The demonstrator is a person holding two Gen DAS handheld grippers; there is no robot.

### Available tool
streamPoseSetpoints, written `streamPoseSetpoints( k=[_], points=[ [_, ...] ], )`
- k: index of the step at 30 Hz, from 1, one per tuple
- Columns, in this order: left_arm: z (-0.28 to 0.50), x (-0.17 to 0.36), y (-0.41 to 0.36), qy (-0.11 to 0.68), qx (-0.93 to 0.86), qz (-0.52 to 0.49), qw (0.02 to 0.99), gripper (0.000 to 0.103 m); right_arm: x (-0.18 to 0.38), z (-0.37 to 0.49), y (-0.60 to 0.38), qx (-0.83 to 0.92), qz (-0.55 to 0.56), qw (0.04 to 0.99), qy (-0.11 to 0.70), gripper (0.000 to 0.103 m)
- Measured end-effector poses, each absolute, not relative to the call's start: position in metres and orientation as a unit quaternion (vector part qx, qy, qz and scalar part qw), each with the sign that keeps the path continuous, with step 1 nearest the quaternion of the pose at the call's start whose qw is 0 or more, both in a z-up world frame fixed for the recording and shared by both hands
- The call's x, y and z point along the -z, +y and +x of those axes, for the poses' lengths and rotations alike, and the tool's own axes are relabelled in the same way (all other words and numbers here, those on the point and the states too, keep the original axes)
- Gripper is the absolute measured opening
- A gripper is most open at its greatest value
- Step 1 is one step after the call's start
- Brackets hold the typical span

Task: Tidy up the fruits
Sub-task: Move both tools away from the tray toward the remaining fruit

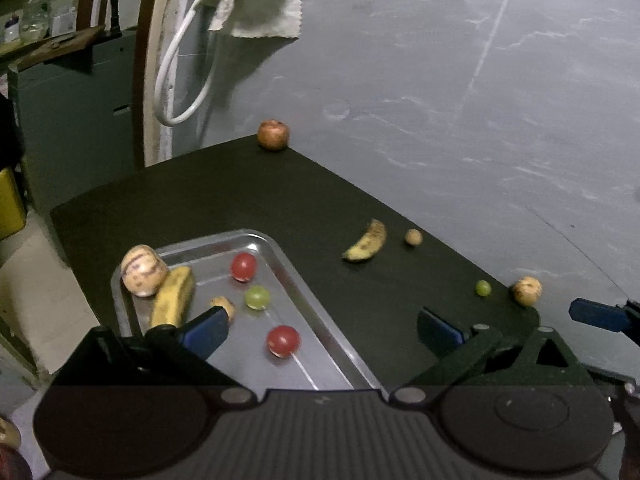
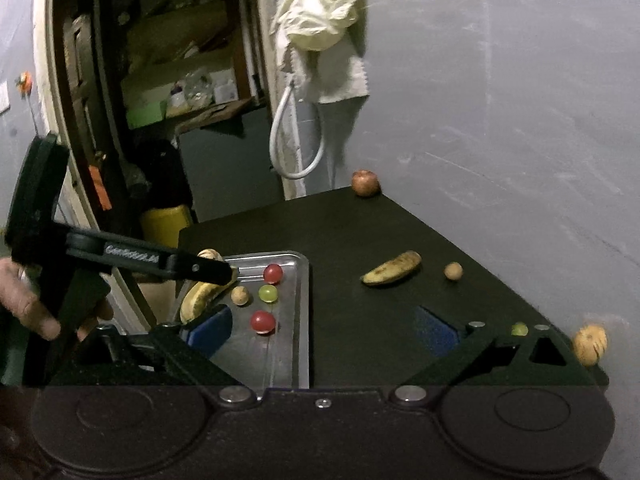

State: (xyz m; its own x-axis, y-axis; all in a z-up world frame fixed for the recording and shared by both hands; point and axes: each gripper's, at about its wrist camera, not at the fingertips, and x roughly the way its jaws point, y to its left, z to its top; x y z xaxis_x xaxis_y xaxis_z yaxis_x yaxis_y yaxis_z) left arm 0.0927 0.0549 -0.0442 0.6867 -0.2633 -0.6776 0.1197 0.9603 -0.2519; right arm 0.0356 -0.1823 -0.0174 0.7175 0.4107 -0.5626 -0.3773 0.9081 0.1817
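The left gripper hangs over the near end of the metal tray, its blue pads spread wide with nothing between them. The right gripper sits just right of the tray, jaws likewise wide apart and empty. Inside the tray lie a banana, a pale round fruit in the far left corner, two red fruits, a green grape and a small tan fruit. On the dark tabletop, right of the tray, rest a second banana, a small brown ball, a second green grape and a tan fruit at the edge. An apple sits at the corner far beyond the tray.
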Motion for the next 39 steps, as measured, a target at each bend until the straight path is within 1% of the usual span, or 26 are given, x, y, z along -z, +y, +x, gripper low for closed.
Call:
streamPoseSetpoints(
  k=[6, 8, 11, 22, 25, 31, 37, 39],
  points=[
    [0.072, 0.038, 0.035, 0.386, 0.122, -0.086, 0.91, 0.102, 0.016, 0.011, -0.215, -0.185, 0.065, 0.931, 0.307, 0.099],
    [0.067, 0.035, 0.028, 0.384, 0.129, -0.081, 0.911, 0.102, 0.016, 0.003, -0.226, -0.177, 0.083, 0.931, 0.308, 0.102],
    [0.061, 0.028, 0.014, 0.378, 0.141, -0.069, 0.912, 0.102, 0.018, -0.007, -0.24, -0.171, 0.109, 0.928, 0.313, 0.102],
    [0.05, 0.01, -0.024, 0.365, 0.166, -0.026, 0.916, 0.102, 0.019, -0.035, -0.266, -0.141, 0.123, 0.931, 0.313, 0.102],
    [0.05, 0.006, -0.027, 0.363, 0.167, -0.016, 0.917, 0.102, 0.023, -0.036, -0.274, -0.125, 0.14, 0.931, 0.314, 0.102],
    [0.057, 0.006, -0.028, 0.364, 0.168, -0.009, 0.916, 0.102, 0.026, -0.039, -0.28, -0.064, 0.126, 0.943, 0.303, 0.102],
    [0.075, 0.014, -0.029, 0.369, 0.181, -0.005, 0.912, 0.102, 0.04, -0.029, -0.302, -0.002, 0.205, 0.925, 0.32, 0.102],
    [0.083, 0.018, -0.03, 0.372, 0.188, -0.005, 0.909, 0.102, 0.042, -0.025, -0.302, 0.011, 0.201, 0.925, 0.321, 0.102]
  ],
)
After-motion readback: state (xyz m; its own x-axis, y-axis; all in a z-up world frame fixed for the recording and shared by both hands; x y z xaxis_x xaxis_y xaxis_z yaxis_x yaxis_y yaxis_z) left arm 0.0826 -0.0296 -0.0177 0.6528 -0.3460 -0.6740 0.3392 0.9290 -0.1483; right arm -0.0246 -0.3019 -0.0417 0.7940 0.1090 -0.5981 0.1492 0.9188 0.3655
